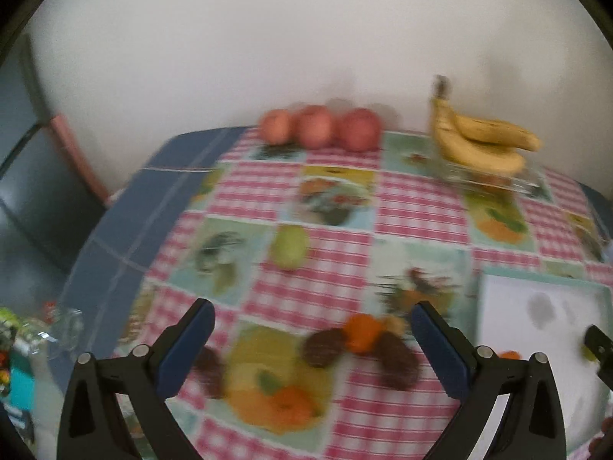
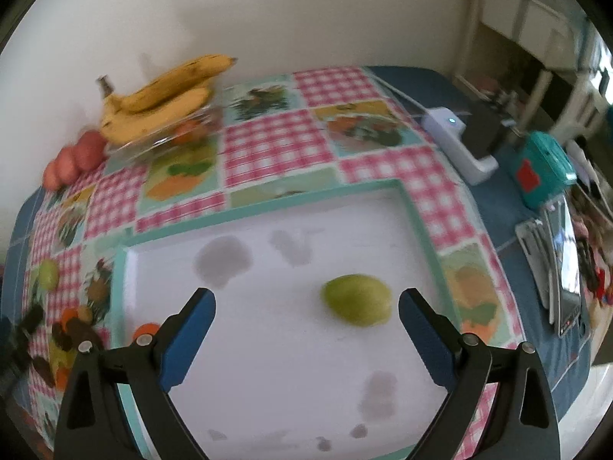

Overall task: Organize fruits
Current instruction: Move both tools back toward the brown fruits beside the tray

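Right wrist view: the right claw (image 2: 306,320) is hovering spread wide and empty over the white tray (image 2: 268,364), the green pear (image 2: 357,299) lying between its fingers toward two o'clock, untouched.

Ahead of the left tool (image 1: 312,341), motion blur smears the whole bench (image 1: 126,230); dark round things (image 1: 323,347) there cannot be identified. The picture's edge cuts off the tray (image 1: 536,295) to its right. Left of the right tool (image 2: 306,316), small fruit (image 2: 69,165) blurs together.
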Demonstrator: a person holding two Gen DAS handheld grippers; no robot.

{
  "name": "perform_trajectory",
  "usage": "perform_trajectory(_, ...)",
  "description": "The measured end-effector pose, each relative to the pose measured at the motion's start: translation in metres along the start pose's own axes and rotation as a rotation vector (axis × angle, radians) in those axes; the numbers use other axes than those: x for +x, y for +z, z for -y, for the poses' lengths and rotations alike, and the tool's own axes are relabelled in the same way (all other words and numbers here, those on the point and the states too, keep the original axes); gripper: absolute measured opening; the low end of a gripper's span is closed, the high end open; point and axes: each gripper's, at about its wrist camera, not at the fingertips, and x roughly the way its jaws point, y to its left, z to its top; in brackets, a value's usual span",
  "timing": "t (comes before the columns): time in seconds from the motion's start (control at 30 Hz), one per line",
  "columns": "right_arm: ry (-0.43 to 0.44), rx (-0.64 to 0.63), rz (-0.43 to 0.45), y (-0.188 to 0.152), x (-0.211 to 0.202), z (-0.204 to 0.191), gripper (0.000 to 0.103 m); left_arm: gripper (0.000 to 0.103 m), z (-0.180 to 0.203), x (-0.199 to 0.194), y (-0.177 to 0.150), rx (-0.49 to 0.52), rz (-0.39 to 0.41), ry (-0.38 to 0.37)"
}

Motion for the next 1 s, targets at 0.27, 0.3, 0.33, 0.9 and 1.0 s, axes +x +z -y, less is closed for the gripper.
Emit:
perform_trajectory(0.27, 0.125, -0.08, 0.038, -0.009, -0.005, -0.051, 0.097, 0.103, -0.061, 0.004, 0.004, -0.146, -0.052, 0.03)
perform_trajectory(0.3, 0.126, -0.095, 0.045, -0.011, -0.006, -0.057, 0.097, 0.103, -0.07, 0.007, 0.004, -0.169, -0.075, 0.015)
perform_trajectory(0.33, 0.13, -0.123, 0.059, -0.013, -0.007, -0.065, 0.097, 0.103, -0.078, 0.01, 0.004, -0.189, -0.092, 0.005)
perform_trajectory(0.9, 0.304, -0.249, 0.104, -0.027, -0.021, -0.146, 0.097, 0.103, -0.177, 0.014, 0.002, -0.304, -0.015, -0.05)
perform_trajectory(1.0, 0.345, -0.293, 0.11, -0.03, -0.026, -0.166, 0.097, 0.103, -0.172, 0.022, -0.004, -0.29, -0.045, -0.037)
